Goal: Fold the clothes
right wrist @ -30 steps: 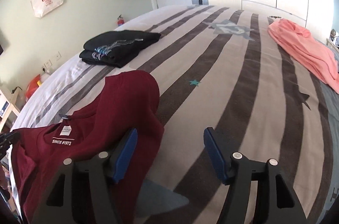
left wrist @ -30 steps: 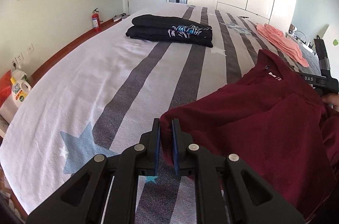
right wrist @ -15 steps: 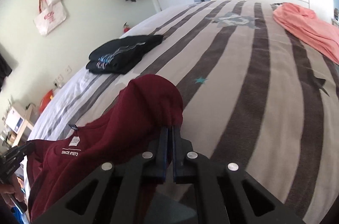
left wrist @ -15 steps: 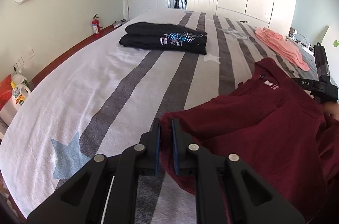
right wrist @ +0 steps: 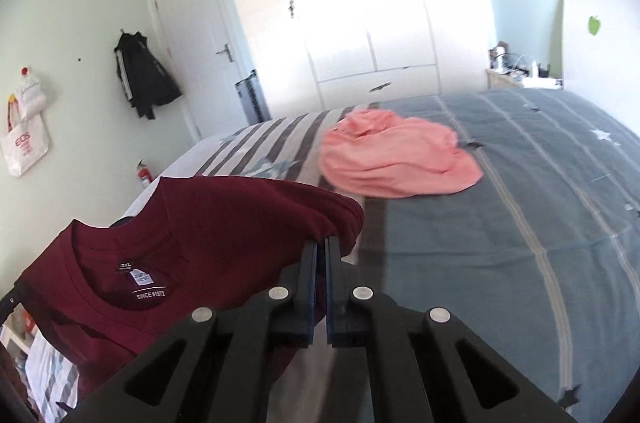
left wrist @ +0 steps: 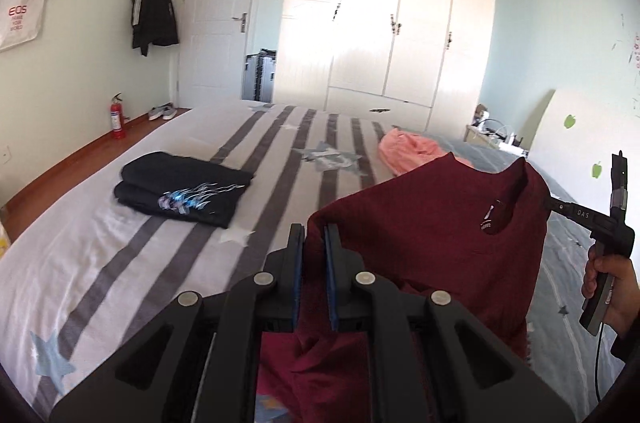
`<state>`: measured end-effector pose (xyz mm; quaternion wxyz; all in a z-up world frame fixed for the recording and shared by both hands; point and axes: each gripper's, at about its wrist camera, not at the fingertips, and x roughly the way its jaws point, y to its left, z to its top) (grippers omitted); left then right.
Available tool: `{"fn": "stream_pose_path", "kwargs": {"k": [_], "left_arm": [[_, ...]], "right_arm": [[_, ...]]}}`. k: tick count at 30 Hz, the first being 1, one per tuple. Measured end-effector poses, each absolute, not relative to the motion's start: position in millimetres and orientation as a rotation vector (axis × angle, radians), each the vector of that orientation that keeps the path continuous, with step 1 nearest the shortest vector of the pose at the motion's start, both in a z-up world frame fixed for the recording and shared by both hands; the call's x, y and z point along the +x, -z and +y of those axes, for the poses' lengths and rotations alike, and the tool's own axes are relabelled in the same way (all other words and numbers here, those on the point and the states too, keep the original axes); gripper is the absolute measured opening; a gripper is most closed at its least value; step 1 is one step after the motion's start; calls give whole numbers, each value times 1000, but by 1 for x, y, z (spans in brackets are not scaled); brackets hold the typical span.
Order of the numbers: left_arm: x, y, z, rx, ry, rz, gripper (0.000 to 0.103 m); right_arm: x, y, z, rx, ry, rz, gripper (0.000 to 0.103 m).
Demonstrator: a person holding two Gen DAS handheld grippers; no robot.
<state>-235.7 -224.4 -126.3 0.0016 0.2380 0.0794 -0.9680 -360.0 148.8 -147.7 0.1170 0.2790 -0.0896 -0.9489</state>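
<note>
A dark red T-shirt hangs in the air above the striped bed, stretched between both grippers. My left gripper is shut on one shoulder edge of it. At the far shoulder, the right gripper pinches the cloth, with a hand on its handle. In the right wrist view my right gripper is shut on the red T-shirt, whose neck label faces the camera.
A folded black garment lies on the bed's left side. A crumpled pink garment lies further back on the bed. A white wardrobe, a door and a hanging jacket stand behind.
The right gripper went from open to shut on the shirt's shoulder. Both grippers then lifted the red shirt off the bed, so it now hangs between them.
</note>
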Motion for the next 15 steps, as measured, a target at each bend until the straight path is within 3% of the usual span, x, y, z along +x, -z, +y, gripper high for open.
{"fn": "stream_pose_path", "kwargs": {"k": [5, 7, 11, 15], "left_arm": [[-269, 141, -145, 874, 3090, 227, 8], [-280, 160, -129, 951, 3052, 226, 8], [-293, 209, -125, 1118, 2935, 180, 8], [-298, 243, -127, 1221, 2852, 76, 9]], "right_arm": [[-326, 112, 258, 770, 2955, -263, 3], [-313, 119, 279, 827, 2982, -173, 3], [-291, 170, 280, 979, 2920, -47, 3], [-287, 229, 257, 1129, 2796, -77, 5]]}}
